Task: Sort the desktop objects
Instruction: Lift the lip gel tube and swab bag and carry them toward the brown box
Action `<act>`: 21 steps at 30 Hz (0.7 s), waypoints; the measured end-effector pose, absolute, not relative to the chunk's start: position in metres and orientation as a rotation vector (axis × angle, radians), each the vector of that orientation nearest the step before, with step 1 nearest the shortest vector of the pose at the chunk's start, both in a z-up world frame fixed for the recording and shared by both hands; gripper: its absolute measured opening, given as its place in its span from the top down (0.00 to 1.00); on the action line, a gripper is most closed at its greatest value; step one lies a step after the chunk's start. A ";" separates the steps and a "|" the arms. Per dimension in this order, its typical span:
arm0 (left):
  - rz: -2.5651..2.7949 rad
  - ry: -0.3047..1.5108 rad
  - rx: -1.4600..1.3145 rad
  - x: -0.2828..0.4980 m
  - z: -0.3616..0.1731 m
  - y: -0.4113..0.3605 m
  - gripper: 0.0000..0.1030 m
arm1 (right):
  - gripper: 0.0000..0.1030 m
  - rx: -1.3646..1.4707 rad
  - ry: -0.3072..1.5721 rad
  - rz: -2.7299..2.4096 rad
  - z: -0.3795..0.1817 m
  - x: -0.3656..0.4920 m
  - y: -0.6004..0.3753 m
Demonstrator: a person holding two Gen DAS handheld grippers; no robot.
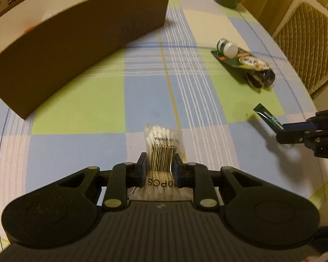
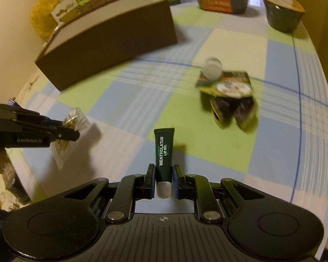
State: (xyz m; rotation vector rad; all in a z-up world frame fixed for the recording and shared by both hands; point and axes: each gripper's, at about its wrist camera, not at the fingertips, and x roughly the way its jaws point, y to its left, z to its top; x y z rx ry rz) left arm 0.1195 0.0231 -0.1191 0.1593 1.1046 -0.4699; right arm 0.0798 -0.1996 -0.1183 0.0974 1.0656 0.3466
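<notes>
Left wrist view: brown box (image 1: 76, 43) at ten o'clock on checked cloth (image 1: 207, 98); left gripper (image 1: 159, 170) clamps swab packet (image 1: 161, 148), right gripper (image 2: 163, 174) pinches lip gel tube (image 2: 164, 150).

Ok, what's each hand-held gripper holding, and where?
Left hand-held gripper: cotton swab packet, pinched across its middle. Right hand-held gripper: green lip gel tube, near its white cap end.
</notes>
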 end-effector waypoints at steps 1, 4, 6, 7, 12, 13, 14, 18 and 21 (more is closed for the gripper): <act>-0.469 1.096 0.152 0.120 -0.115 0.025 0.82 | 0.88 0.101 1.056 0.357 -0.114 0.081 -0.197; -0.467 1.068 0.129 0.120 -0.103 0.031 0.82 | 0.88 0.099 1.033 0.382 -0.105 0.086 -0.188; -0.469 1.046 0.114 0.121 -0.095 0.034 0.82 | 0.88 0.098 1.019 0.396 -0.099 0.089 -0.183; -0.470 1.035 0.107 0.121 -0.090 0.036 0.82 | 0.88 0.097 1.012 0.404 -0.096 0.091 -0.180; -0.471 0.985 0.076 0.123 -0.070 0.046 0.82 | 0.88 0.081 0.974 0.433 -0.081 0.099 -0.168; -0.471 0.977 0.070 0.124 -0.066 0.048 0.82 | 0.88 0.080 0.968 0.437 -0.079 0.101 -0.166; -0.470 0.969 0.065 0.124 -0.063 0.050 0.82 | 0.88 0.078 0.961 0.442 -0.077 0.103 -0.163; -0.467 0.940 0.044 0.129 -0.052 0.059 0.82 | 0.88 0.091 0.936 0.466 -0.066 0.111 -0.153; -0.466 0.921 0.025 0.133 -0.044 0.066 0.82 | 0.88 0.094 0.919 0.487 -0.059 0.118 -0.144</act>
